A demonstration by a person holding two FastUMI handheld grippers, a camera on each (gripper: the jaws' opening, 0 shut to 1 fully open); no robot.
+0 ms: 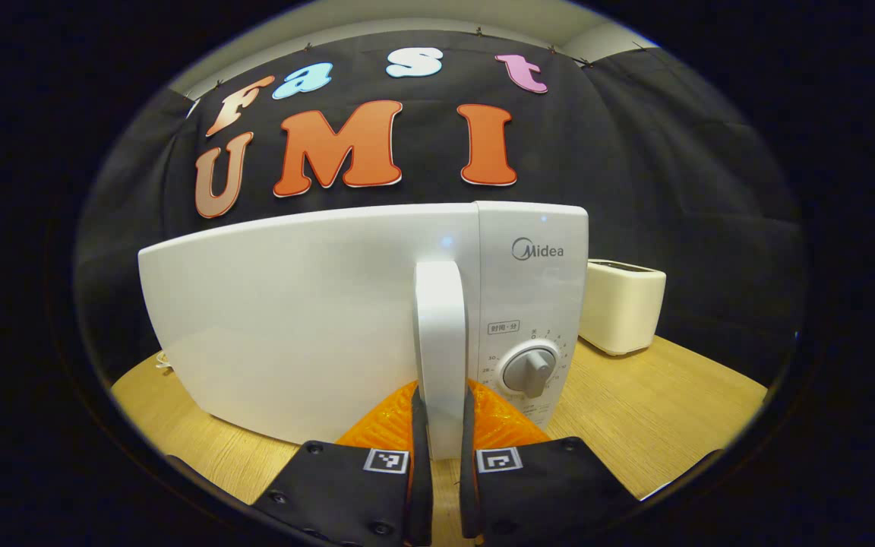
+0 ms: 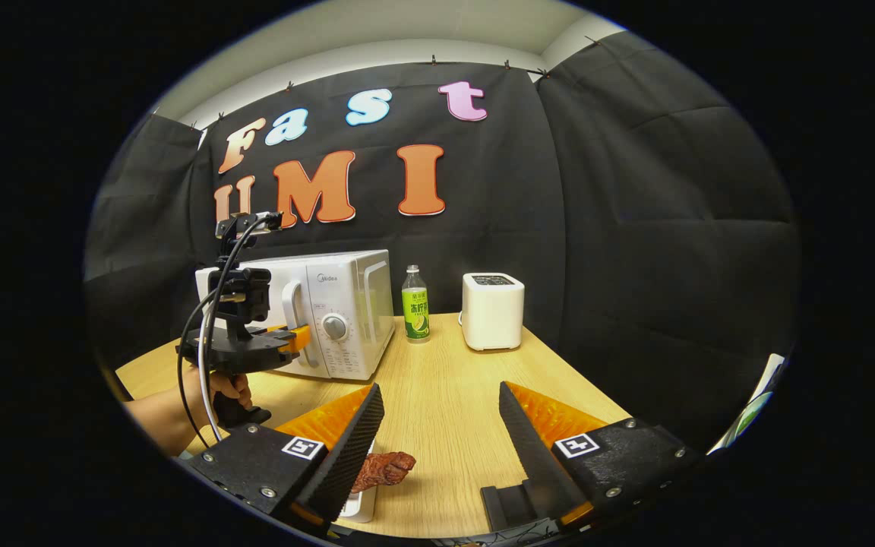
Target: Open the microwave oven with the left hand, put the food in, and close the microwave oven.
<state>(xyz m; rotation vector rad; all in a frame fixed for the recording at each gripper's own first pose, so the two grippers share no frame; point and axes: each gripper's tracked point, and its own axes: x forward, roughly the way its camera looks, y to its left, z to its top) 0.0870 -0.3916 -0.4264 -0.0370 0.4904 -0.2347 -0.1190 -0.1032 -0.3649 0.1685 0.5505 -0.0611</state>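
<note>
A white microwave (image 1: pixel 293 327) stands on the wooden table with its door closed. My left gripper (image 1: pixel 443 391) has its two fingers pressed against either side of the upright door handle (image 1: pixel 440 319). The right gripper view shows that gripper (image 2: pixel 297 338) at the handle (image 2: pixel 291 300) of the microwave (image 2: pixel 339 304), held by a hand (image 2: pixel 217 391). My right gripper (image 2: pixel 439 387) is open above the table's front. A brown piece of food (image 2: pixel 383 467) lies on a white dish (image 2: pixel 358 505) just below its left finger, untouched.
A green-labelled bottle (image 2: pixel 415 308) and a white toaster (image 2: pixel 492 310) stand to the right of the microwave near the back wall. The toaster (image 1: pixel 623 304) also appears past the microwave's control panel. Bare table (image 2: pixel 453 349) lies between the food and the microwave.
</note>
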